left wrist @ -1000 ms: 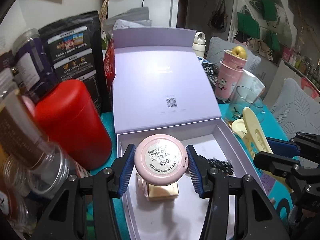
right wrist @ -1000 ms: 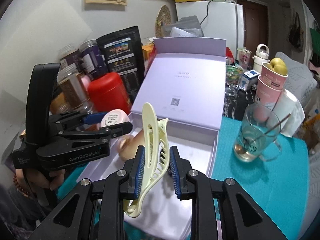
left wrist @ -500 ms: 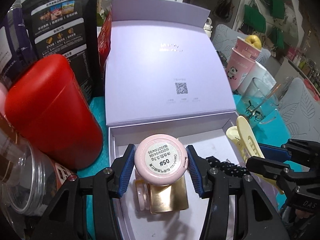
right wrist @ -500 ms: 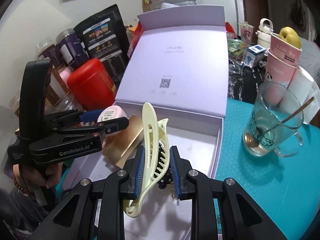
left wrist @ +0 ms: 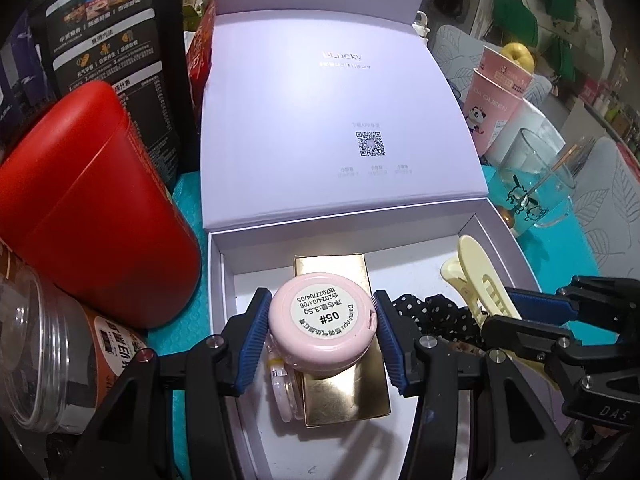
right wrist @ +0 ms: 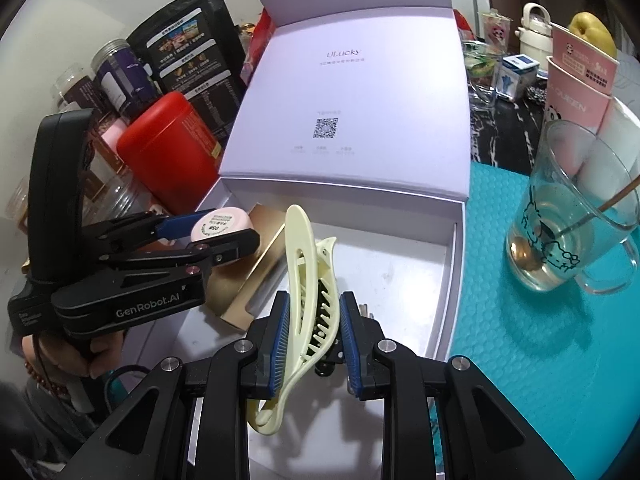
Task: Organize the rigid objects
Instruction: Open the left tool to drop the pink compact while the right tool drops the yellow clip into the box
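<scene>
My left gripper (left wrist: 320,330) is shut on a round pink jar (left wrist: 322,322) with a "05#" label, held over the open lavender box (left wrist: 220,276), above a gold box (left wrist: 348,384) lying inside. A small clear pink item (left wrist: 282,390) lies beside the gold box. My right gripper (right wrist: 314,330) is shut on a cream hair claw clip (right wrist: 306,292), held over the box's white interior (right wrist: 400,280). The clip also shows in the left wrist view (left wrist: 480,284), the jar in the right wrist view (right wrist: 222,226). A black polka-dot fabric piece (left wrist: 432,312) lies in the box.
A red canister (left wrist: 88,208) stands left of the box, with clear jars (left wrist: 52,360) and a black bag (left wrist: 116,56) around it. A glass mug with a spoon (right wrist: 568,220) stands on the teal mat (right wrist: 520,340) at right. Pink cups holding a pear (right wrist: 580,72) stand behind.
Both grippers have moved forward and lower into the open box, each still holding its object. The gold box now shows more fully under the jar.
</scene>
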Motion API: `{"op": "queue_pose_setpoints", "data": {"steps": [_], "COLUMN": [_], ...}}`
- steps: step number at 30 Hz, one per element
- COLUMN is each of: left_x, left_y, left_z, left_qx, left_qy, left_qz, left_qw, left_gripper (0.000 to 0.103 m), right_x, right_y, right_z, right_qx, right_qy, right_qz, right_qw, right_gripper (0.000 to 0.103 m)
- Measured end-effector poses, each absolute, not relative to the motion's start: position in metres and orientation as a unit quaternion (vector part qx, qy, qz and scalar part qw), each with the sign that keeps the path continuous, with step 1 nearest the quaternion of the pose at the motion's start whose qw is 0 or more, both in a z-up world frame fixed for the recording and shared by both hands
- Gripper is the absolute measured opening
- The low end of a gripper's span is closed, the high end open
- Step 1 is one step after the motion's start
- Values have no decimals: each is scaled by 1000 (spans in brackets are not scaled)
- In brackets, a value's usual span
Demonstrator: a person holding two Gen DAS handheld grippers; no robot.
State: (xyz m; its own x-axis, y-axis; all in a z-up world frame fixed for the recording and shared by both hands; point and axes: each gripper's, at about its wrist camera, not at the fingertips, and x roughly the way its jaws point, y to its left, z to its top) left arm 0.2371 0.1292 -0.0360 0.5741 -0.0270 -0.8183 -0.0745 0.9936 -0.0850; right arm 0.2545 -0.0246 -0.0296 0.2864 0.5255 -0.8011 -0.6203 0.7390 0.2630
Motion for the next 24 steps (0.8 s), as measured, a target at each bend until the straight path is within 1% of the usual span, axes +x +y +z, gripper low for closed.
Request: {"op": "queue_pose_setpoints", "data": {"steps": [3, 7, 8, 10, 18, 20, 22, 24], "left_x": [239, 241, 242, 243, 240, 237, 237, 234], "left_y": [127, 134, 135, 136, 129, 128, 127, 127], "left_z": [-38, -42, -42, -42, -39, -37, -33, -29], "left_qx": [-50, -83, -89, -90, -75, -72, -74, -74], "left_qy": [468, 476, 478, 484, 490, 487, 480, 471], "left_qz": [14, 13, 14, 17, 26, 27, 22, 24], "left_qw": [882, 875, 874, 870, 868, 870, 874, 879], "left_gripper": [51, 52, 52, 52, 52, 58, 80, 82], "right_x": [255, 254, 254, 254, 250, 248, 246, 244], "right_y": [-23, -23, -24, -26, -35, -36, -39, -42], "right_z": [-30, -30, -30, -29, -24, -22, -19, -16], "right_qx": [-56, -59, -60, -63, -59, -60, -59, -58], "right_qy": [477, 481, 482, 483, 483, 481, 477, 474], "right_qz": [352, 346, 343, 337, 327, 325, 325, 324], "right_qw": [803, 803, 804, 806, 810, 812, 814, 817], "right_gripper": [25, 26, 31, 36, 36, 36, 36, 36]}}
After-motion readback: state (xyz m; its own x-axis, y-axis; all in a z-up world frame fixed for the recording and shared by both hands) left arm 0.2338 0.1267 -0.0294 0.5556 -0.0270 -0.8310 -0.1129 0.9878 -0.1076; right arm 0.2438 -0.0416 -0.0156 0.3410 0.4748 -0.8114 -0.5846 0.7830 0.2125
